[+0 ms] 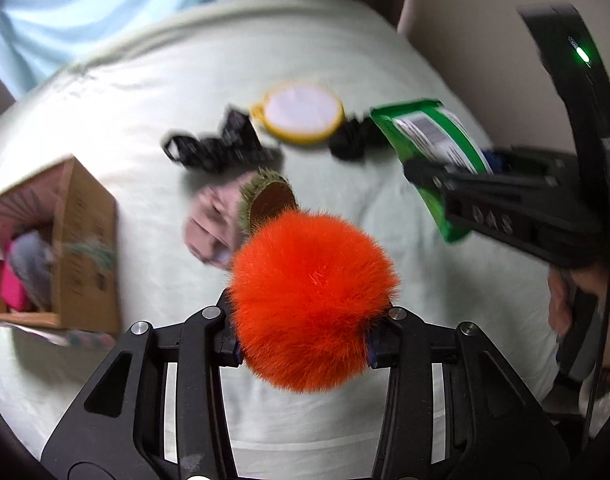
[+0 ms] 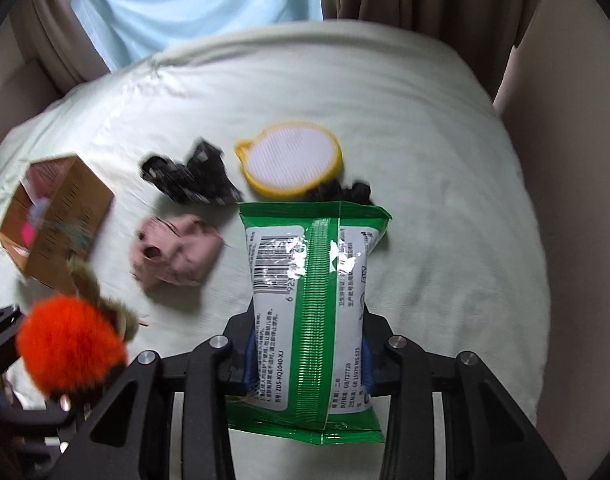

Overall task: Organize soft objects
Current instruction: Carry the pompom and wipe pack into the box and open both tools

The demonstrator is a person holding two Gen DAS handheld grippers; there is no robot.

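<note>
Two grippers are both loaded above the pale green bedspread [image 2: 425, 128]: the left gripper [image 1: 303, 344] clamps an orange pompom [image 1: 311, 300] with a fuzzy olive leaf, and the right gripper [image 2: 307, 360] pinches a green wet-wipe pack [image 2: 311, 312]. Below lie a pink cloth [image 2: 177, 252], black fabric [image 2: 193, 178], a yellow-rimmed round pad [image 2: 291, 158] and, to the left, a cardboard box [image 2: 61, 220] holding soft items.
</note>
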